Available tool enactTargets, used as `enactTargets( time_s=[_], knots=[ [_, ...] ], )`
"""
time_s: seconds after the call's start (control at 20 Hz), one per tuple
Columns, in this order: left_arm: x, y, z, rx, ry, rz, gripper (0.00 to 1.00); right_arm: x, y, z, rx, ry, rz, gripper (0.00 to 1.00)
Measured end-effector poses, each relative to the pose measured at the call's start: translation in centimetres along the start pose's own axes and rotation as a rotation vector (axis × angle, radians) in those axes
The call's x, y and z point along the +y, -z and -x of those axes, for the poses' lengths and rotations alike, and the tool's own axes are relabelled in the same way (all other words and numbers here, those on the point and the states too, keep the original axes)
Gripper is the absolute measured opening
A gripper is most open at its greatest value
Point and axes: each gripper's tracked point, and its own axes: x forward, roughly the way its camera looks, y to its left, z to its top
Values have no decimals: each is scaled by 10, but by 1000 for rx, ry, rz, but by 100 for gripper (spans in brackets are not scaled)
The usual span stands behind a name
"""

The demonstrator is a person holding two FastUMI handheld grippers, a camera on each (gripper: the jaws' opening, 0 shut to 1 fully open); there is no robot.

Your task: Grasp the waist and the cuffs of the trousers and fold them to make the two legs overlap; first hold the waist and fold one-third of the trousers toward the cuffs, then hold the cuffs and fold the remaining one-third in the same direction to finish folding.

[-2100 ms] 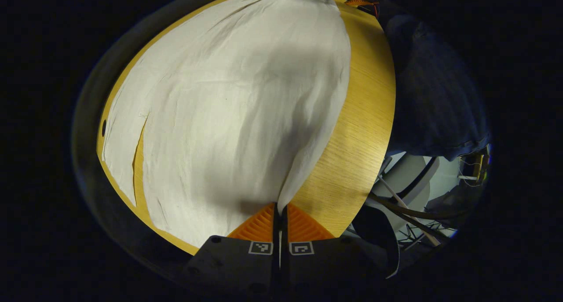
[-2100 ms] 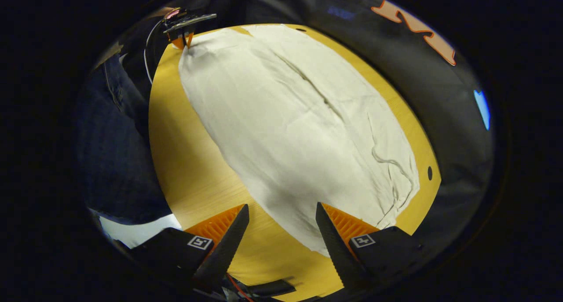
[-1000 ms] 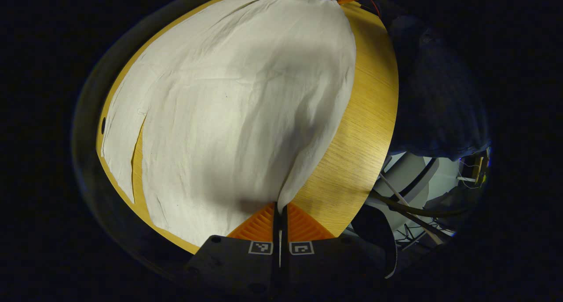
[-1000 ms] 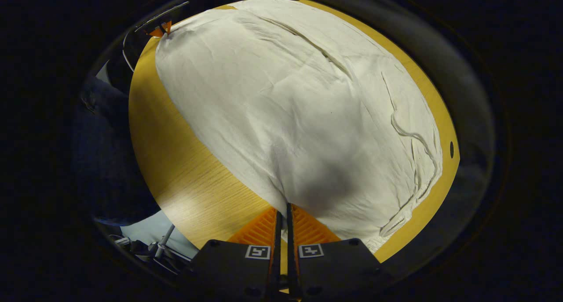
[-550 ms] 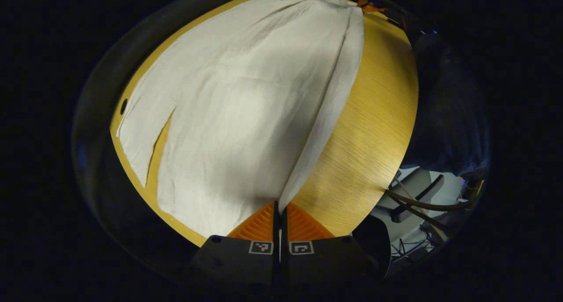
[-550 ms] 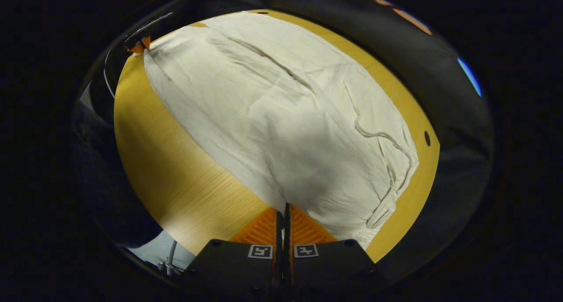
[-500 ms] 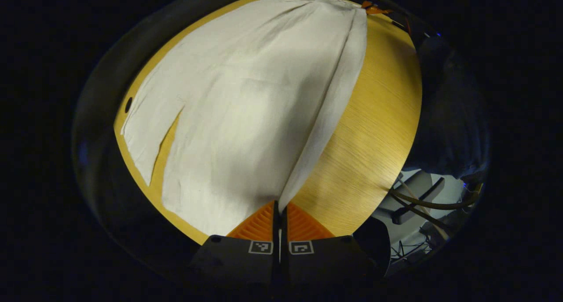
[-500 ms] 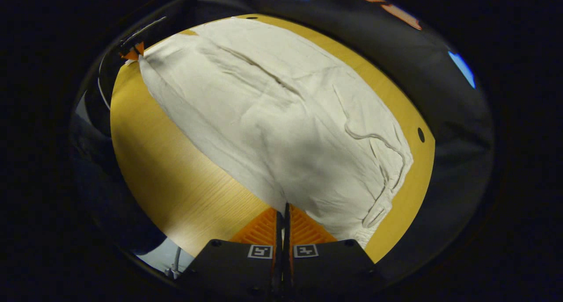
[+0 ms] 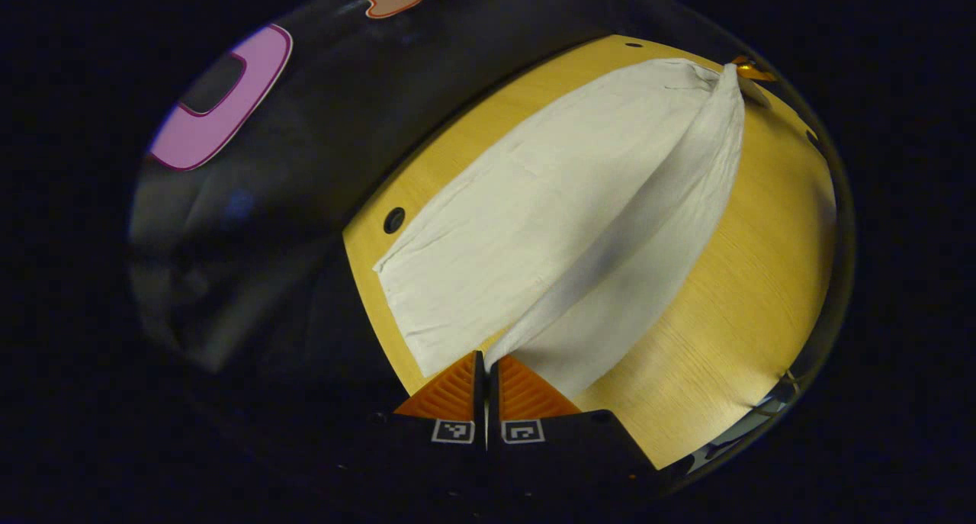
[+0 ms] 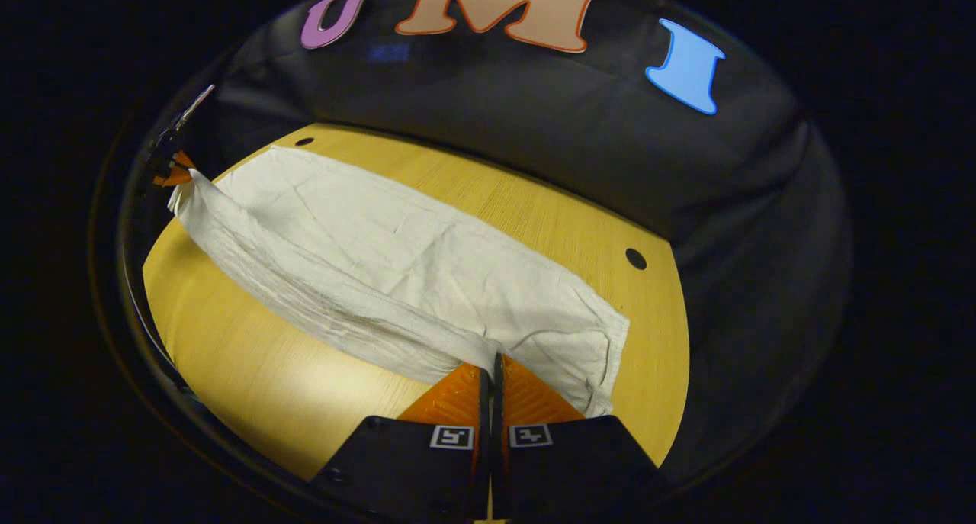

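Both of your hand-held grippers, left (image 9: 486,362) and right (image 10: 493,375), are clamped on opposite ends of the trousers (image 10: 396,268), lifted over the counter (image 10: 252,371); thin, limp cloth sags, so keep the corner grips taut.

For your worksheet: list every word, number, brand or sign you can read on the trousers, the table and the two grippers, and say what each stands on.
Trousers: no readable text; plain cloth.
Table: no readable text; bare wood grain.
Left gripper and right gripper: square black-and-white markers carrying patterns, no letters or numbers.
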Motion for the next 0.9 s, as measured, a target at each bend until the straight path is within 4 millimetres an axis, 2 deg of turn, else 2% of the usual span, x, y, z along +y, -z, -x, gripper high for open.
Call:
enactTargets(
  time_s=[0.15,0.3,0.35,0.4,0.45,0.5,0.55,0.65,0.8,0.85,0.9],
  knots=[
    [33,-76,-34,-65,-108,49,0,-11,-50,-16,-79,46,-63,3],
    [60,-157,-83,-124,-184,116,0,-18,-84,-44,-127,74,-108,0],
    [93,-125,-86,-139,-197,140,0,-21,-92,-59,-135,78,-123,3],
    [104,-152,-111,-155,-212,156,0,-24,-95,-76,-139,78,-144,3],
    [91,-175,-132,-169,-230,166,0,-24,-98,-95,-139,69,-173,3],
    [73,-174,-130,-176,-243,173,0,-23,-96,-114,-131,57,-203,3],
    [77,-180,-143,-176,-250,178,0,-22,-91,-128,-119,46,-233,3],
    [82,-190,-188,-168,-252,189,0,-22,-85,-155,-102,28,-275,0],
    [70,-194,-219,-187,-249,259,0,-15,-75,-183,-84,0,-311,12],
    [65,-197,-219,-196,-236,285,2,-13,-75,-186,-82,-8,-318,14],
    [59,-200,-221,-207,-220,310,5,-11,-76,-188,-90,-21,-321,26]
  ],
)
